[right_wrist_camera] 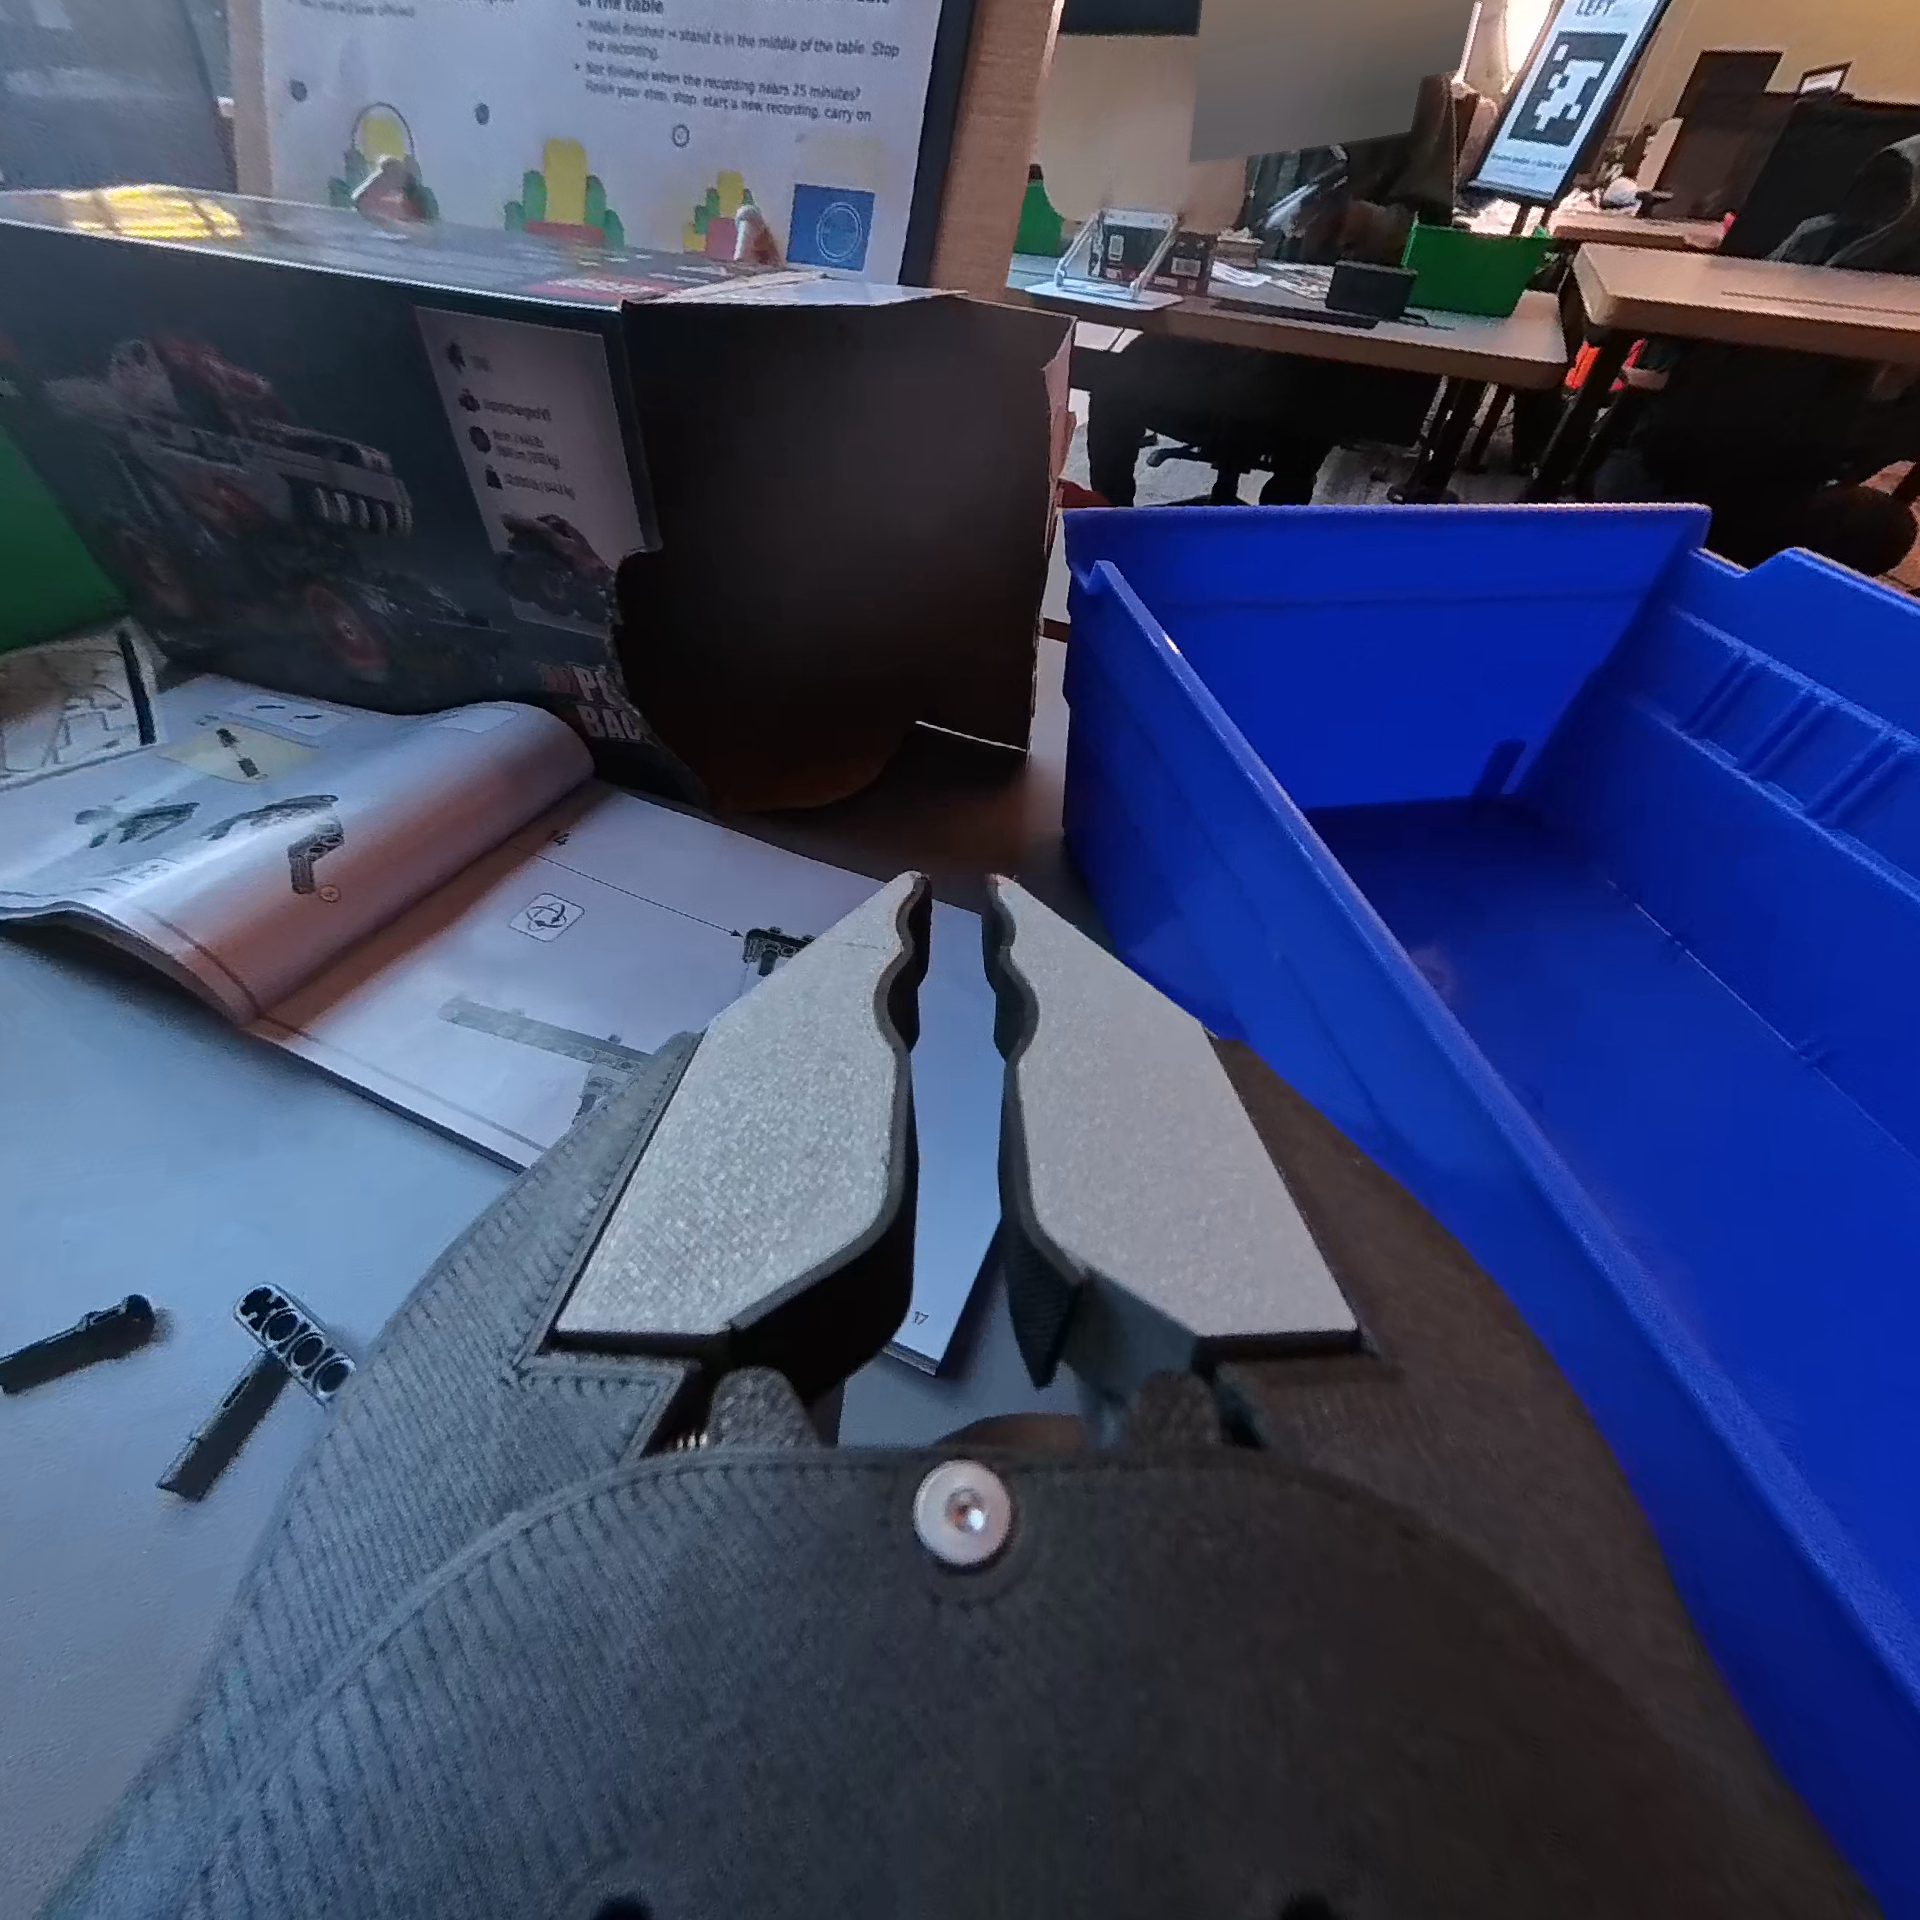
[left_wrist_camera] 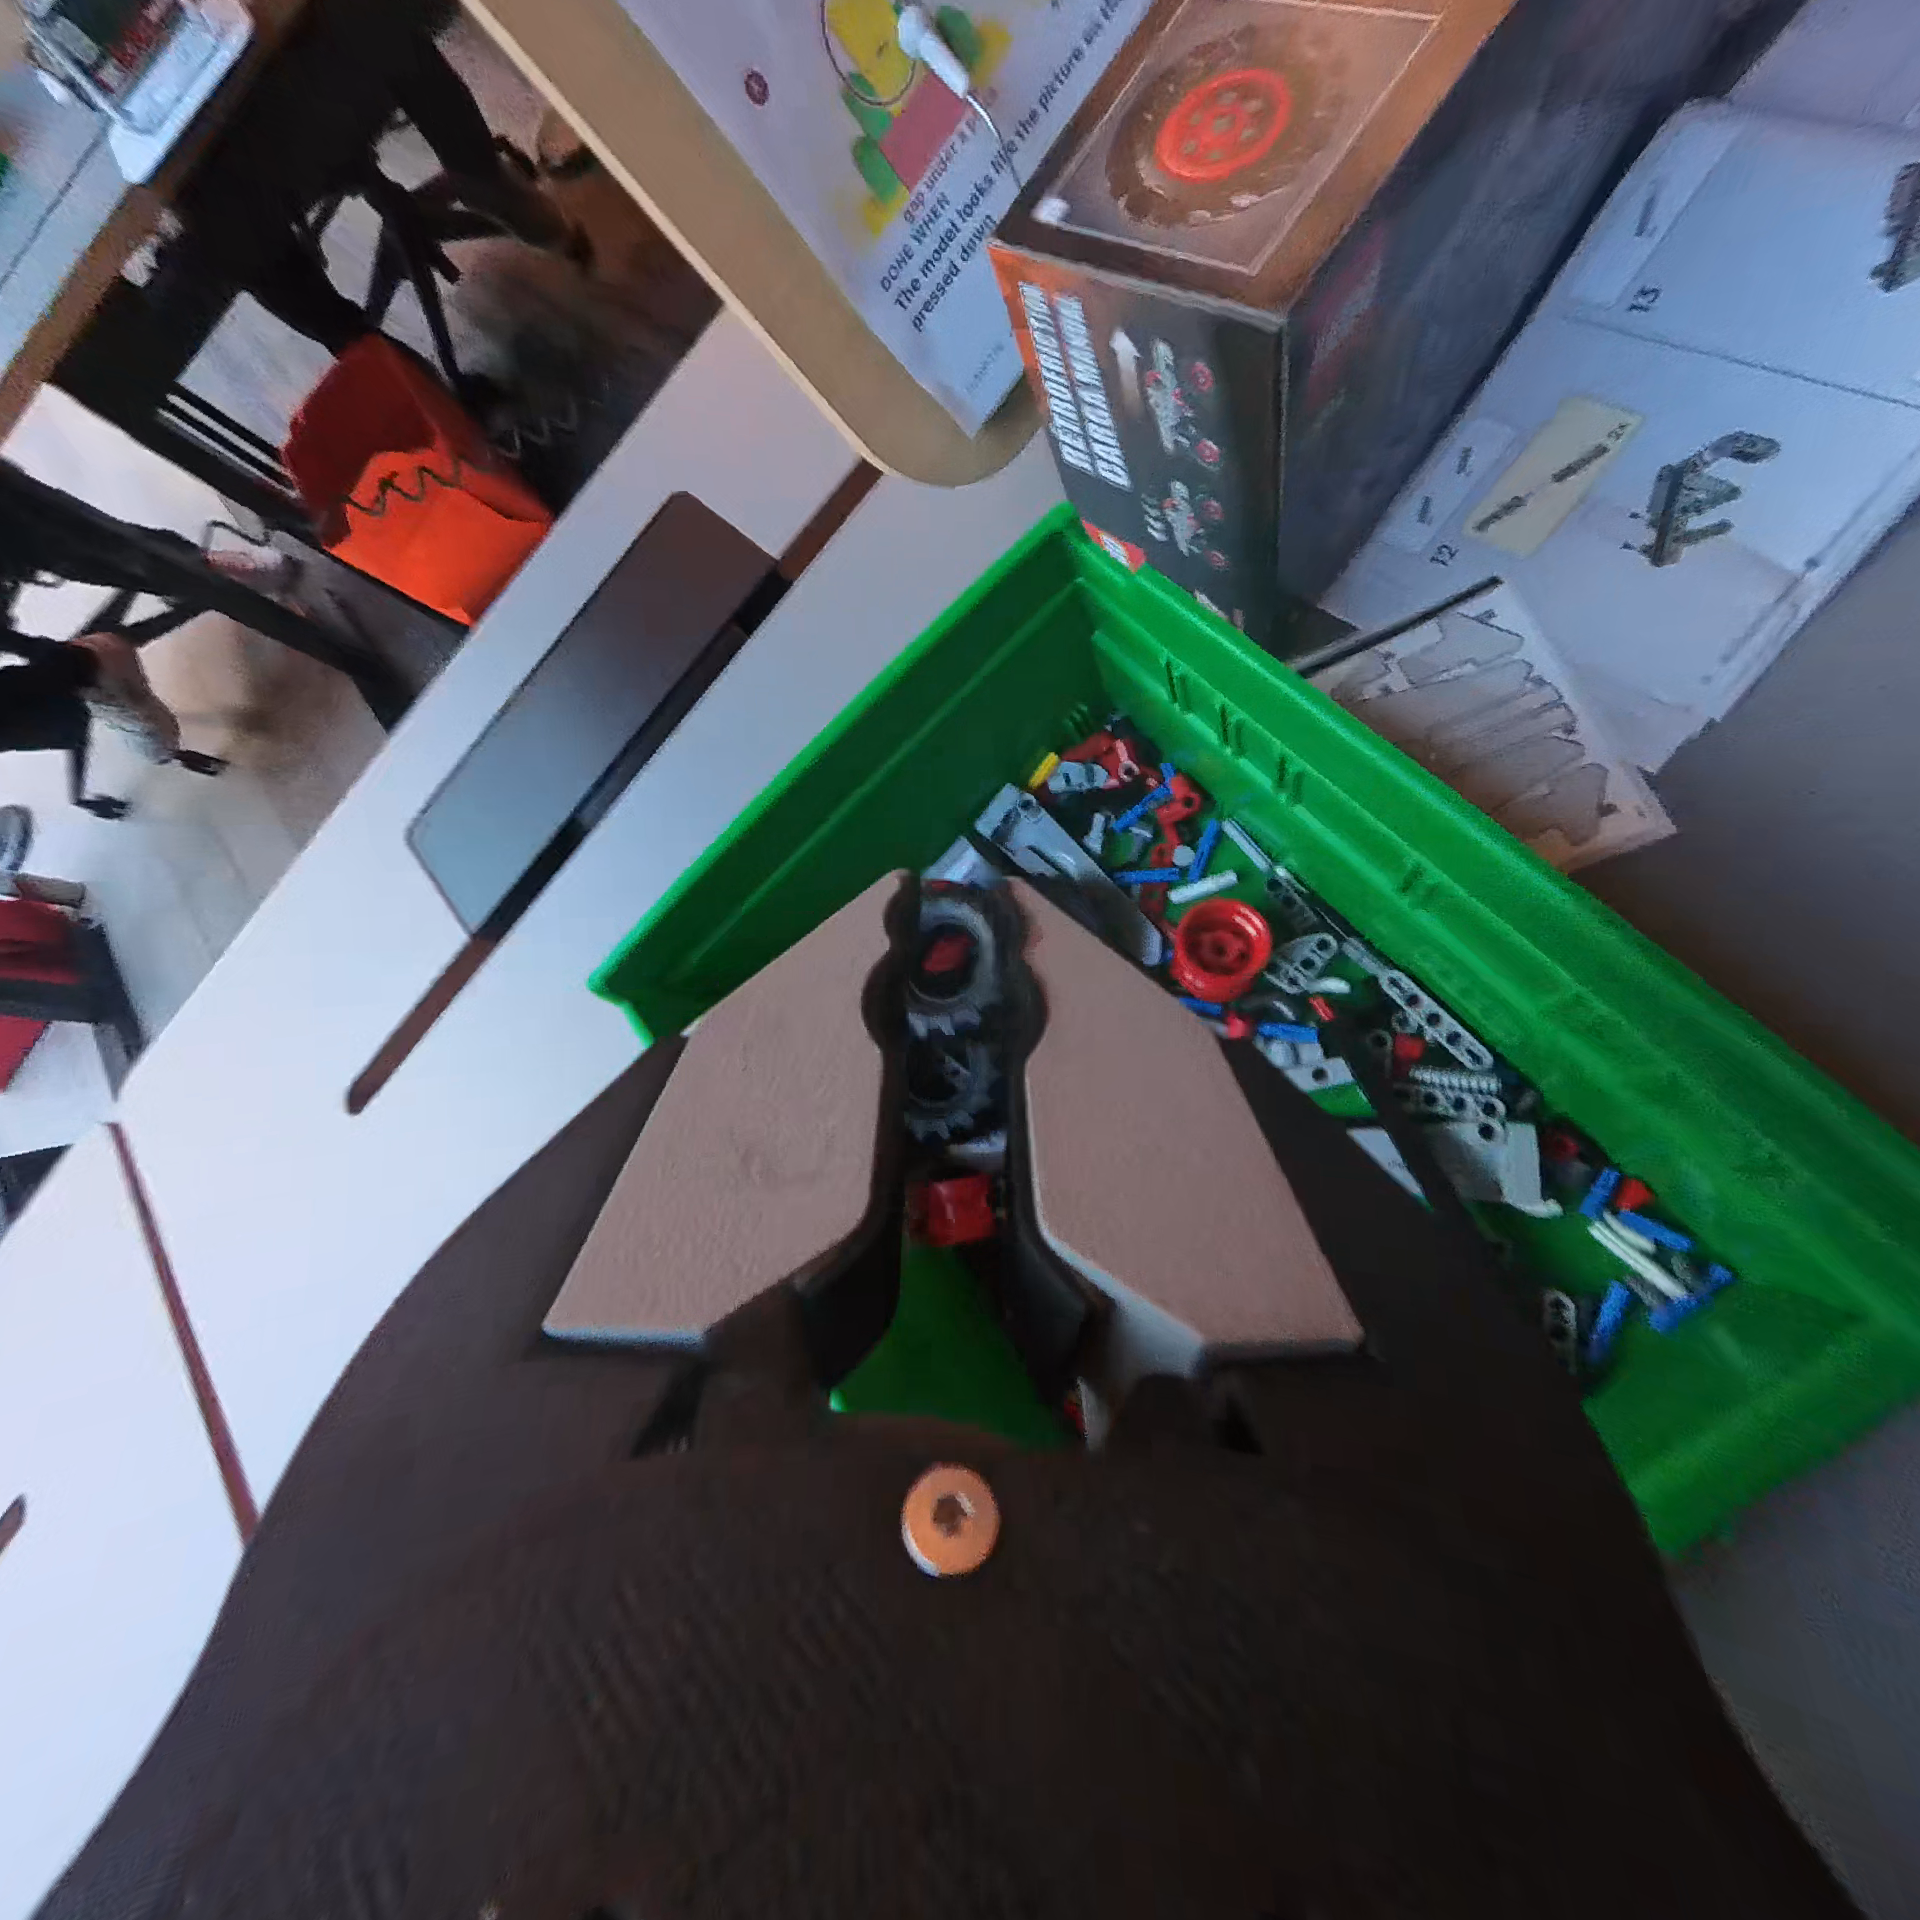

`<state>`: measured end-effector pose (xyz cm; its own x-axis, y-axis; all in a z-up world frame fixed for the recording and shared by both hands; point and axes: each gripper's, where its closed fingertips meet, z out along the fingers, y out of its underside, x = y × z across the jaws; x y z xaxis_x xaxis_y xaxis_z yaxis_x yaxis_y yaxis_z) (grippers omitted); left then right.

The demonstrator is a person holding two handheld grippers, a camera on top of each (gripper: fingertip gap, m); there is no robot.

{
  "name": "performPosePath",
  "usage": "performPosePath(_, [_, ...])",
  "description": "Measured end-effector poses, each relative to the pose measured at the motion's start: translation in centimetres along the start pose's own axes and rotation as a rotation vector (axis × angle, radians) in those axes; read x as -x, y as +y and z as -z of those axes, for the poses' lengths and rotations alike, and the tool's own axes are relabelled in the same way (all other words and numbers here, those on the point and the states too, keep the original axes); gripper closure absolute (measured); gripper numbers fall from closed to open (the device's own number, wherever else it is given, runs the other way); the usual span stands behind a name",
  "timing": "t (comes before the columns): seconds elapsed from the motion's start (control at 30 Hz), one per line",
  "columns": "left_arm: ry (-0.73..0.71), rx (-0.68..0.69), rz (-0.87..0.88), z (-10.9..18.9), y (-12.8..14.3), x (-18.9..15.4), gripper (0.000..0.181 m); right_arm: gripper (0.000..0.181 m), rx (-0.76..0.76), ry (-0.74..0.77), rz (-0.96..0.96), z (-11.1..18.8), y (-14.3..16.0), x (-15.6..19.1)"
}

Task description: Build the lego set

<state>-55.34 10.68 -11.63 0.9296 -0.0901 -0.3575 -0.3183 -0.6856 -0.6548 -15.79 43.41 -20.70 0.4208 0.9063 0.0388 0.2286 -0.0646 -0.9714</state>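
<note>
My left gripper (left_wrist_camera: 951,914) is shut on a small gear assembly (left_wrist_camera: 948,1049) of dark gears with red parts, held above the near corner of a green bin (left_wrist_camera: 1507,935). The bin holds many loose pieces, among them a red wheel hub (left_wrist_camera: 1221,945) and blue pins. My right gripper (right_wrist_camera: 956,894) is empty, its fingers a narrow gap apart, hovering over the open instruction booklet (right_wrist_camera: 416,914) on the table. Two black pieces lie on the table at lower left: a black axle connector (right_wrist_camera: 78,1345) and a short black beam with an axle (right_wrist_camera: 270,1377).
The dark set box (right_wrist_camera: 416,468) stands behind the booklet and shows in the left wrist view (left_wrist_camera: 1226,343). An empty blue bin (right_wrist_camera: 1558,935) sits to the right of my right gripper. A poster (right_wrist_camera: 623,104) stands at the back. Other tables and chairs lie beyond. My hands' fingertips stand some 55 cm from each other. The black axle connector (right_wrist_camera: 78,1345) is about 20 cm from my right fingertips.
</note>
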Motion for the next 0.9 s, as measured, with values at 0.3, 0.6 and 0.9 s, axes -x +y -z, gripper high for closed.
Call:
performPosePath(0.3, [-0.076, 0.386, -0.055, -1.6, 10.9, -0.2, 0.147, 0.174, -0.015, -0.014, -0.015, -0.1, -0.2, 0.2])
performPosePath(0.6, [-0.112, 0.048, 0.186, 0.9, 8.6, 1.5, 0.141, 0.173, -0.045, 0.042, -0.031, 0.3, -0.5, -1.0])
performPosePath(0.9, [-0.265, -0.304, 0.303, 3.1, 5.0, 3.7, 0.156, 0.17, -0.041, 0.124, 0.003, 0.3, -0.6, -2.2])
